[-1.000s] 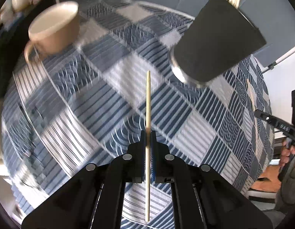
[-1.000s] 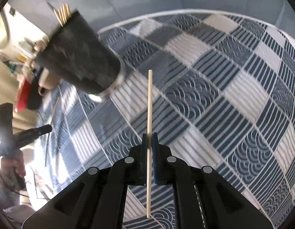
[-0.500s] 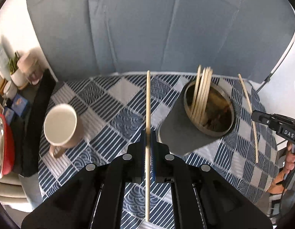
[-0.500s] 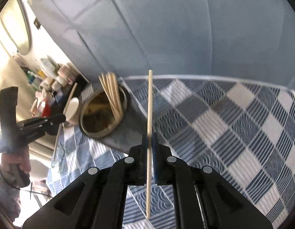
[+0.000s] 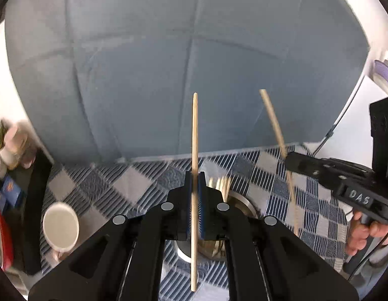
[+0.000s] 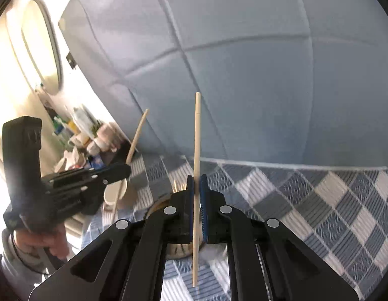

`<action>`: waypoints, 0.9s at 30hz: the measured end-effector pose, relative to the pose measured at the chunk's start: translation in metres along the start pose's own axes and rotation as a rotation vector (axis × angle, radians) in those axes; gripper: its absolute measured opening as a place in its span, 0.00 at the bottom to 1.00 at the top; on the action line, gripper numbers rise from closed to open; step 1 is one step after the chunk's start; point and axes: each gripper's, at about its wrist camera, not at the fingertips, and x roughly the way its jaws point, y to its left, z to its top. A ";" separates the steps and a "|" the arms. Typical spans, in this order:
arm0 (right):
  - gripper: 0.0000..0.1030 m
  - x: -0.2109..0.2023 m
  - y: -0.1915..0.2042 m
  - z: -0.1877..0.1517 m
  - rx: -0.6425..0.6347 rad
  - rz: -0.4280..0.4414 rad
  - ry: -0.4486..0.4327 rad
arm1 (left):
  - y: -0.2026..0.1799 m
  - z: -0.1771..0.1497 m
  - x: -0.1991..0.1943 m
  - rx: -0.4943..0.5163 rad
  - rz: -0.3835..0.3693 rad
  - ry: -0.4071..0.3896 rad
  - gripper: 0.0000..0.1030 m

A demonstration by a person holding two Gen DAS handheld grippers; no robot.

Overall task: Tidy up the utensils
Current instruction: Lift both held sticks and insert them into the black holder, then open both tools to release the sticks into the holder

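Left tool [image 5: 194,175]: clamped on a chopstick [image 5: 194,135], upright between its pads.
Right tool [image 6: 197,178]: clamped on a second chopstick [image 6: 197,135].
Holder [image 5: 240,205]: on the checked counter [image 5: 98,183], mostly hidden behind the tools; only its rim and blurred stick tips show.
Mug [image 5: 60,225]: left, blurred.

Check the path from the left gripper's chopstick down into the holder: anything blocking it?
Nothing visible blocks it. The left gripper holds its chopstick above the holder, whose chopsticks fill only part of the mouth.
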 end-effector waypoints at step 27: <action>0.09 0.027 -0.011 -0.045 0.022 0.089 -0.216 | 0.009 -0.032 0.034 -0.088 -0.046 -0.191 0.35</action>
